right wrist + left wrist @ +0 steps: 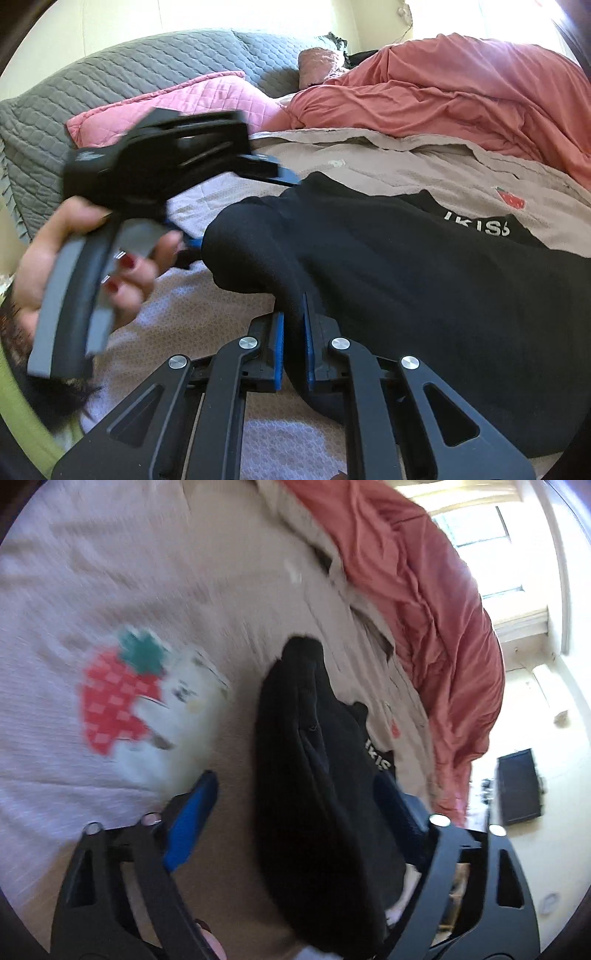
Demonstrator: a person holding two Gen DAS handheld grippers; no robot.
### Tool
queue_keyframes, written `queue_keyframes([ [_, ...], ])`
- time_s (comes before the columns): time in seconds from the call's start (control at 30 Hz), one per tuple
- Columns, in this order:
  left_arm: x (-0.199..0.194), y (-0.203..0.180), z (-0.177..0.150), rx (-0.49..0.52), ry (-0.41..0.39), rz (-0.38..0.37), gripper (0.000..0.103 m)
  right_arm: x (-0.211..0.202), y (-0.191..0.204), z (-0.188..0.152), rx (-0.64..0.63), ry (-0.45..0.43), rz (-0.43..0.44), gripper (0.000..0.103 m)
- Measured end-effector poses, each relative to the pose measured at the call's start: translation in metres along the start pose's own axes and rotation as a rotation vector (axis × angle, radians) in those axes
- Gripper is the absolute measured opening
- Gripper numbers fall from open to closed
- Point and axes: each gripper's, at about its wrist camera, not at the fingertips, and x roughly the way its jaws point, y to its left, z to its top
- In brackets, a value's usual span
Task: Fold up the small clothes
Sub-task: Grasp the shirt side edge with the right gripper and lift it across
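Bedroom, daylight from window (476,528) at far side. Work surface: bed with beige sheet (236,576), rumpled salmon duvet (461,85) pushed back, grey quilted pillow (122,70) and pink pillow (177,99) at the head.

Item in hand: black garment (406,273) with white lettering at its band, lying bunched on the sheet. Not flat, not squared; thick roll of cloth along near edge, rest spread toward the duvet. Second item: white top with strawberry print (110,705), spread flat beside the black one, untouched as far as visible. Small strawberry motif also seen on beige cloth past the black garment; unclear whether separate piece.

Right gripper (293,328): jaws pinched tight on a fold of the black garment, cloth running up between the blue pads. Held low over the sheet.

Left gripper (295,805): jaws wide, straddling the black bundle; far finger brushes or sits behind the cloth, near finger stands clear. No pinch yet. Seen from right wrist view held in a hand (96,258), much motion blur, gripper aimed toward the garment's far end.

Judgement on progress: early. No finished fold in view, no neat stack anywhere. Black garment partly gathered, one end secured, second grasp pending. Left to do: take second hold, lay flat, fold over, then white top.
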Motion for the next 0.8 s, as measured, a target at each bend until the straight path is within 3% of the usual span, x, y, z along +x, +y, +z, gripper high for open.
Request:
queue_keyframes([
  [0.2,0.026,-0.008,-0.002,0.118,0.041,0.069,0.048,0.002,0.0,-0.002,-0.008,0.021,-0.01,0.008],
  [0.27,0.03,-0.012,0.0,0.157,0.046,0.072,0.032,0.004,0.005,-0.002,-0.032,0.025,-0.027,0.008],
  [0.4,0.038,-0.016,0.001,0.211,0.056,0.072,0.024,0.008,0.012,-0.003,-0.068,0.042,-0.068,0.014],
  [0.63,0.031,-0.015,0.002,0.221,0.054,0.039,0.013,0.015,0.023,-0.008,-0.146,0.091,-0.13,0.037],
  [0.8,0.027,-0.019,-0.001,0.229,0.038,0.033,0.011,0.028,0.031,-0.013,-0.207,0.14,-0.188,0.038],
])
